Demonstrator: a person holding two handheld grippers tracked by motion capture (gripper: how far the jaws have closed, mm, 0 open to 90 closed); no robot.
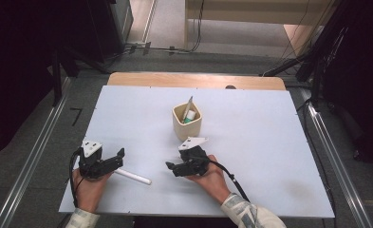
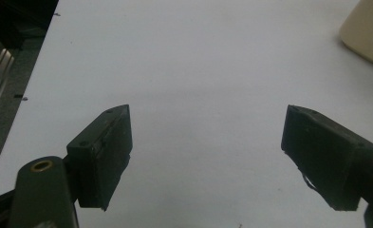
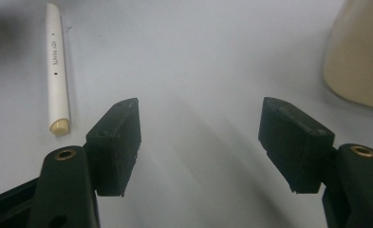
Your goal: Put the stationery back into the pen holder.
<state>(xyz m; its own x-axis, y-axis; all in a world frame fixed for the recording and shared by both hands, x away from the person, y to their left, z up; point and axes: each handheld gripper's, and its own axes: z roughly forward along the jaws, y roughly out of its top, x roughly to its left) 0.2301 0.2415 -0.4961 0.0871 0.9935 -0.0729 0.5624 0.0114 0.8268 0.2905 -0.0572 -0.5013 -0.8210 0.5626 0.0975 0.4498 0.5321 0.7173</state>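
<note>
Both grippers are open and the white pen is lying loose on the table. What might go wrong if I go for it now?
The white pen is round and lies flat on the smooth table, so a finger nudging it might roll it towards the near edge. The left gripper sits right over its end, and its own view shows bare table between its fingers, so closing there may miss. The cup stands close beside the right gripper; a wide swing could knock it.

A cream square cup (image 1: 187,122) stands on the white table top (image 1: 269,156), near the middle and a bit toward the far edge. A grey pen (image 1: 188,108) and a green and white stick (image 1: 189,117) stand in the cup. A white plastic marker (image 1: 133,177) lies flat near the front edge, left of the cup and closer to the front left corner.
</note>
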